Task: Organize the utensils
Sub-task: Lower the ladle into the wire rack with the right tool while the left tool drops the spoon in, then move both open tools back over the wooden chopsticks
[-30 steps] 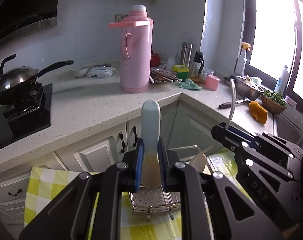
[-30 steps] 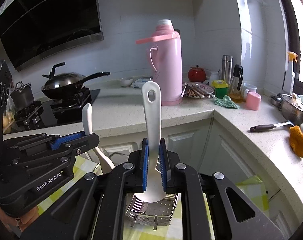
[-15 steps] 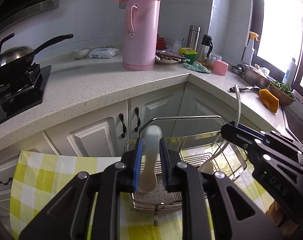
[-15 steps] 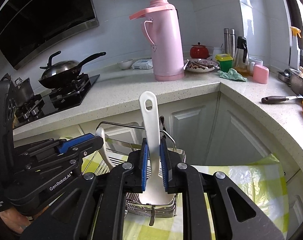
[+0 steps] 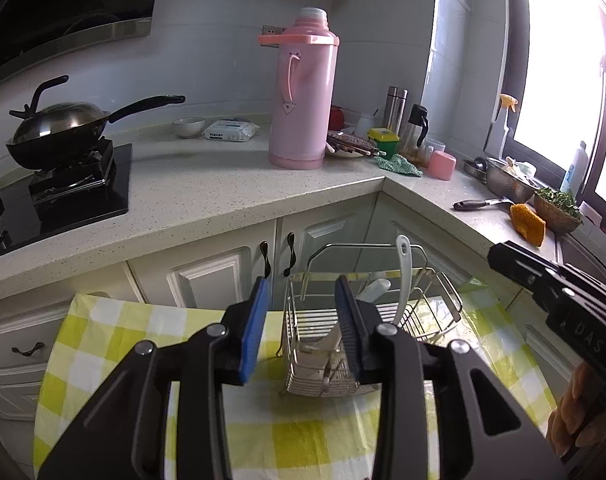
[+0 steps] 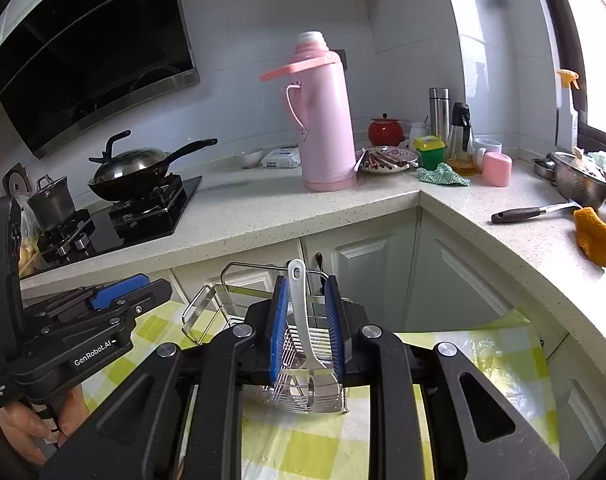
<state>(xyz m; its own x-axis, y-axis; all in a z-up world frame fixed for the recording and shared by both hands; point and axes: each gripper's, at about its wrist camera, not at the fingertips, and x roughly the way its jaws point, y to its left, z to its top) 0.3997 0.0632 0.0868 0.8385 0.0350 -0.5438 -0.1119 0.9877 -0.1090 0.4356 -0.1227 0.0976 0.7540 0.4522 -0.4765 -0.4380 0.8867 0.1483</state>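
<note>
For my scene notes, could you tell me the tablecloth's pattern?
Yellow-and-white checks on the tablecloth, clearest in the left wrist view.

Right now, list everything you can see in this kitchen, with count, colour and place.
wire rack: one, silver, on the checked cloth
checked cloth: one, yellow and white, under the rack
spatula: one, white, standing in the rack
spoon: one, white, leaning in the rack
thermos: one, pink, on the counter
wok: one, black, on the stove
cup: one, pink, counter corner
sponge: one, orange, right counter
left tool: open, over the rack
right tool: open, around the spatula
</note>
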